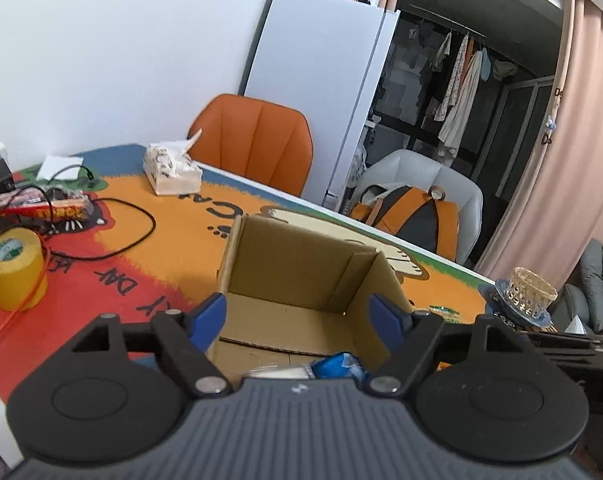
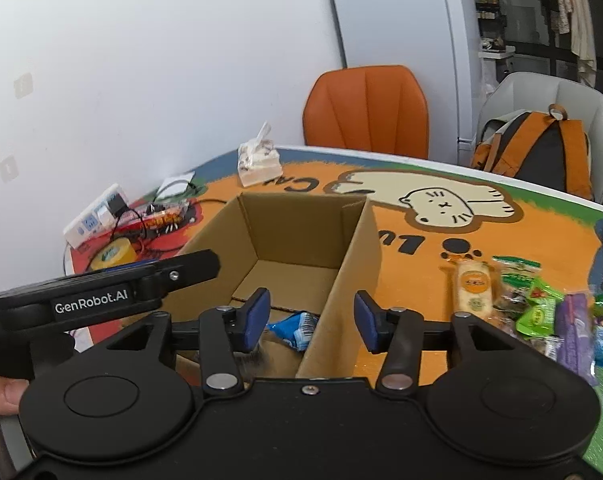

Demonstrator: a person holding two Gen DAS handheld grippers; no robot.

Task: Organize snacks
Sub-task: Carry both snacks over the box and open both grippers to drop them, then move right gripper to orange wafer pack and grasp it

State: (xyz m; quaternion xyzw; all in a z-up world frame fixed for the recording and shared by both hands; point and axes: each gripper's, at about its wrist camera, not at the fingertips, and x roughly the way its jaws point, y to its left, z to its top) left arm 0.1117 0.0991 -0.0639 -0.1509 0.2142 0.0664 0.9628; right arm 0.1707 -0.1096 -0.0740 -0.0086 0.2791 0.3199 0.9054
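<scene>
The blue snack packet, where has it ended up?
The blue snack packet lies on the floor of the cardboard box, near its front, left of the box's right wall; the right wrist view shows it just beyond the open right gripper.

Left gripper (image 1: 297,314): ribbed grey housing, black linkages, blue pads, silver screws; right gripper (image 2: 311,318) all black; "GenRobot.AI" lettering mid-left.

A plain white wall (image 1: 101,40) backs the cartoon-printed table mat (image 2: 501,240); an orange padded chair (image 1: 257,140), tall white fridge (image 1: 321,80) and pink curtains (image 1: 573,140) stand beyond
</scene>
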